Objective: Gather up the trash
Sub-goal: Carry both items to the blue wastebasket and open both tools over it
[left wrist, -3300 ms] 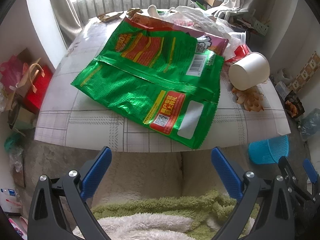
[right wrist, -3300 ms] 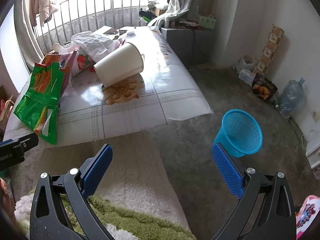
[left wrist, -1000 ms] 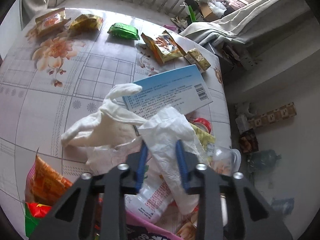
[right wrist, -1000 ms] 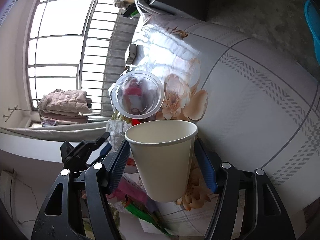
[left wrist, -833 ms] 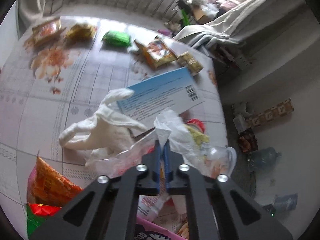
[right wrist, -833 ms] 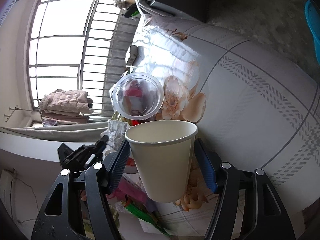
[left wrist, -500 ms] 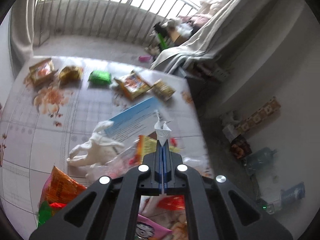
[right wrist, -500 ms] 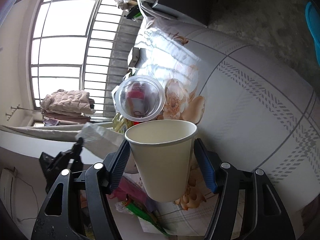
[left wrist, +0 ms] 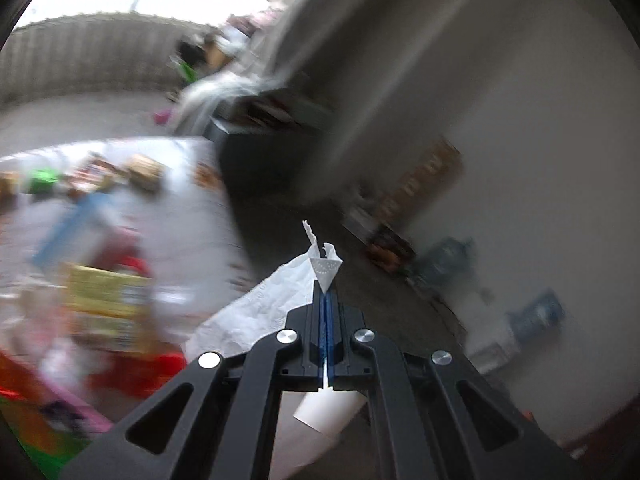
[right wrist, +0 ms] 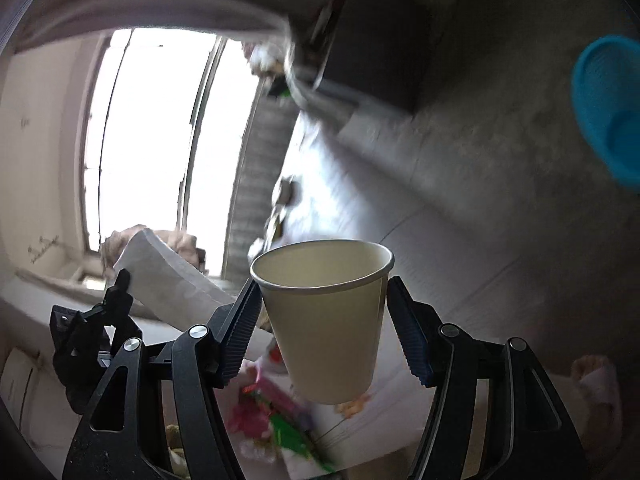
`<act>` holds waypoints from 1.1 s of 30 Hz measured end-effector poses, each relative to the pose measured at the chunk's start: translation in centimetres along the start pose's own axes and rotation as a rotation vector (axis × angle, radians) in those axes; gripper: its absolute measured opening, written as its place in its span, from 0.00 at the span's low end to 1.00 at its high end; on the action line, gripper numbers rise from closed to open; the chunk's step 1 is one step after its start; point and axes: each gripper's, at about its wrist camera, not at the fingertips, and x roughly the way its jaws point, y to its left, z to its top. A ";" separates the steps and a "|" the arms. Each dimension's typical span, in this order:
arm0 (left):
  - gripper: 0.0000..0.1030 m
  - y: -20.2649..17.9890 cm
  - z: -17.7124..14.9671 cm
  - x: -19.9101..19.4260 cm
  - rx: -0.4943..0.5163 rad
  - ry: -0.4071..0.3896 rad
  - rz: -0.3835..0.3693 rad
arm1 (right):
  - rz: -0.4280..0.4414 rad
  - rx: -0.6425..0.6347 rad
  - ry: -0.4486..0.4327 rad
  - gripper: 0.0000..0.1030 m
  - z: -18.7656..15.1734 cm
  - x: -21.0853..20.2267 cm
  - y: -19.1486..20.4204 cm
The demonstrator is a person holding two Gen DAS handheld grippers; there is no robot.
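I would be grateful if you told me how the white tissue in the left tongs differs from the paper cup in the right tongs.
The crumpled white tissue is limp and flat, pinched between fully shut left tongs; the cream paper cup is rigid and round, and holds the right tongs wide apart. The tissue hangs loosely, while the cup sits with its mouth up. Both are held off the table.

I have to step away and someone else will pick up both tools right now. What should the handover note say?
Left tool: shut on a white paper napkin, lifted clear of the table.
Right tool: shut on the paper cup, upright and empty, in the air.
Blue basket: on the floor, off to the right; nothing dropped in it yet.
Left to do: bin both items, then return for the blurred wrappers on the table.
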 end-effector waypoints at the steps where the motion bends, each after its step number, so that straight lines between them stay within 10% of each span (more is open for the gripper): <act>1: 0.00 -1.7 -0.1 2.4 0.003 0.037 -0.031 | -0.015 0.014 -0.041 0.59 0.8 -1.7 -1.0; 11: 0.00 -11.1 -4.9 23.6 0.047 0.334 -0.143 | -0.227 0.190 -0.334 0.59 6.7 -12.4 -11.6; 23: 0.01 -15.4 -12.3 39.7 0.163 0.480 -0.050 | -0.450 0.263 -0.401 0.62 13.2 -9.5 -20.9; 33: 0.68 -14.7 -10.6 37.3 0.256 0.330 0.013 | -0.595 0.210 -0.370 0.77 13.6 -8.3 -23.1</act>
